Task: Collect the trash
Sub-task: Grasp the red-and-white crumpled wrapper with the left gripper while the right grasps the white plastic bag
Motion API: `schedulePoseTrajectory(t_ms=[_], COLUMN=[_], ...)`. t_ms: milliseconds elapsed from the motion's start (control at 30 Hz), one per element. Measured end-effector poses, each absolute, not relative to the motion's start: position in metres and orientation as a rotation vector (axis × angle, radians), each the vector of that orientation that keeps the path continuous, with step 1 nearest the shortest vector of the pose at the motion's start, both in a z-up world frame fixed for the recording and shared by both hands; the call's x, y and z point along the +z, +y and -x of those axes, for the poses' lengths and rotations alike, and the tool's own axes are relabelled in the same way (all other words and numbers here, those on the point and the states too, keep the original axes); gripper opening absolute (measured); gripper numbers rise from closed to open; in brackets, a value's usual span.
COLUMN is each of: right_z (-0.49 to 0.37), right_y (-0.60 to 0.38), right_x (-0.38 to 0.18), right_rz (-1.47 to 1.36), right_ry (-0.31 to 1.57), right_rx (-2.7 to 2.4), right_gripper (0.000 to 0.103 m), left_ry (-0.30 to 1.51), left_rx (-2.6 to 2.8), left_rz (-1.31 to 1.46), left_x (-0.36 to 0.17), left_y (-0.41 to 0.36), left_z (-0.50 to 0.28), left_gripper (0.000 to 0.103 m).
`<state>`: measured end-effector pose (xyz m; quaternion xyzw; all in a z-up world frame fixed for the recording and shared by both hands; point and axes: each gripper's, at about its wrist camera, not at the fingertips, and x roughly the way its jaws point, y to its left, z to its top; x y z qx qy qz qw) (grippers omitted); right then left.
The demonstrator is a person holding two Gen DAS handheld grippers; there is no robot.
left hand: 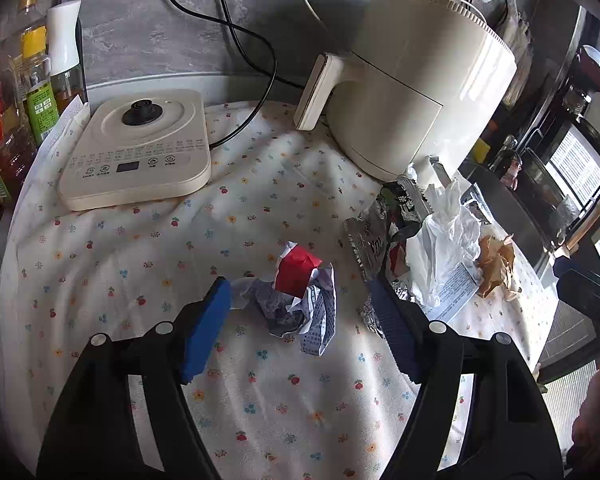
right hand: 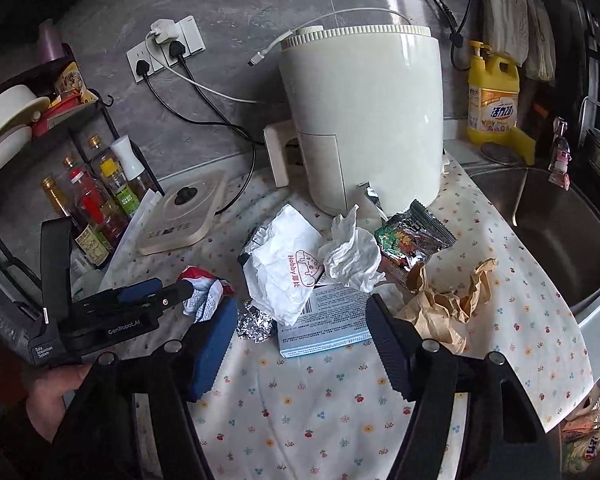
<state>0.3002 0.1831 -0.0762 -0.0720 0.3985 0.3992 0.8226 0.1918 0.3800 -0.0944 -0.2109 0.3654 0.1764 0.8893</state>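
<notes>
Straddling a crumpled red-and-white wrapper (left hand: 296, 300), the left gripper (left hand: 300, 328) stands open, pads clear of it, seemingly lined up to pinch. The right gripper (right hand: 300, 332) is open too and empty, poised near the blue-white packet (right hand: 324, 320). Farther off, a white bag (right hand: 284, 268), tissue (right hand: 352, 256), foil packet (right hand: 416, 240) and brown paper (right hand: 448, 304) lie heaped before the air fryer (right hand: 364, 120), on the floral cloth (right hand: 320, 408).
</notes>
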Motion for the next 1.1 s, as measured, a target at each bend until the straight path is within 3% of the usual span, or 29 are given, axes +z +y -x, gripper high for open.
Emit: schedulePoseTrajectory(t_ms=[33,100,133,267,400,500,667,767,1100], right_z=[-0.300,-0.300,-0.300,-0.304,-0.308,-0.310,-0.311,-0.305,-0.288], right_y=[0.189,0.202,0.208,0.234,0.256,0.270,0.275,0.271,0.225], right_x=[-0.079,-0.086,-0.089,-0.106,-0.122,-0.134,-0.140,-0.133,-0.097], right_rz=[0.163,0.183,0.194,0.235,0.281,0.317,0.329,0.336,0.252], right_ry=[0.855,0.865,0.869,0.899,0.907,0.924,0.940,0.914,0.867], right_rx=[0.858,0.882,0.890,0.913,0.920,0.919,0.925,0.935,0.915], right_gripper=[0.065,0.065,0.065,0.059,0.059,0.049,0.014,0.004,0.002], left_ry=[0.766,0.792,0.805,0.790,0.771,0.758,0.730,0.718,0.703], left_rx=[0.365,0.358,0.354,0.350,0.368,0.379,0.391,0.392,0.328], left_rz=[0.439,0.449,0.456,0.465,0.463,0.463,0.453,0.450,0.414], left_x=[-0.098,-0.106,-0.109,-0.106,-0.098,-0.093,-0.083,-0.079,-0.065], left_y=[0.383,0.388,0.391,0.397,0.399,0.399,0.395,0.392,0.364], left_z=[-0.194,-0.199,-0.201,-0.196,-0.185,-0.178,-0.166,-0.160,-0.159], left_gripper=[0.070,0.056,0.039,0.015,0.013,0.013,0.013,0.013,0.013])
